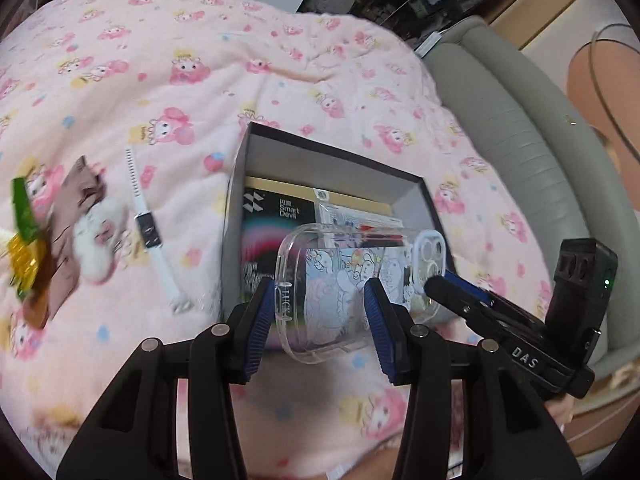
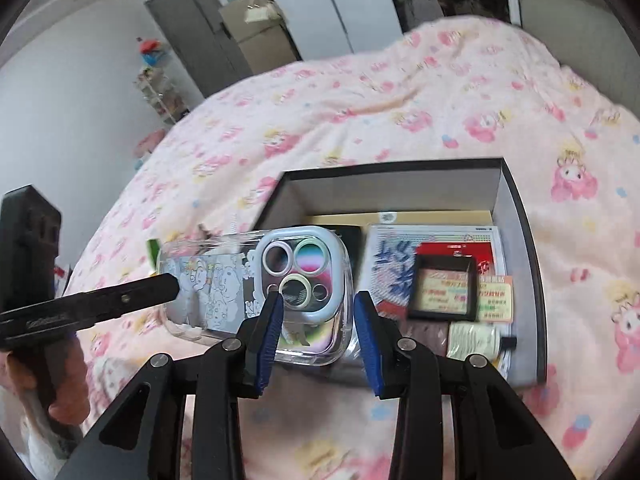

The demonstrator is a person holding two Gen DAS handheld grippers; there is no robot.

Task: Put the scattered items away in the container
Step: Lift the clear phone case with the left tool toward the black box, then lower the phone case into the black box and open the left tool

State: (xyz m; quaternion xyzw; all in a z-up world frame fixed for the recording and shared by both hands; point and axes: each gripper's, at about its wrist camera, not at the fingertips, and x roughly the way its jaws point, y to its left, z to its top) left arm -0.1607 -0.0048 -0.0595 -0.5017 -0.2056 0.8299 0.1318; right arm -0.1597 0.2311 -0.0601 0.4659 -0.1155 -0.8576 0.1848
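Clear phone case [image 1: 352,280] gripped by left tongs [image 1: 320,312], right tongs [image 2: 316,320] | over box [image 1: 320,152] | watch [image 1: 148,228] beside box

Glossy clear plastic phone case [image 1: 352,280] (soft printed cotton quilt [image 1: 160,80])

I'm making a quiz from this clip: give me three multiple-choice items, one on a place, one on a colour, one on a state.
1. Where does the watch lie?
A. in the box
B. on the blanket, left of the box
C. in a gripper

2. What colour are the gripper pads?
A. blue
B. red
C. white

3. How is the phone case held?
A. lying in the box
B. by the right gripper alone
C. by both grippers

Key: 1 B, the watch rests on the blanket outside the box. 2 A, the ribbed pads are blue. 3 C, the left gripper clamps one end and the right gripper clamps the camera end.
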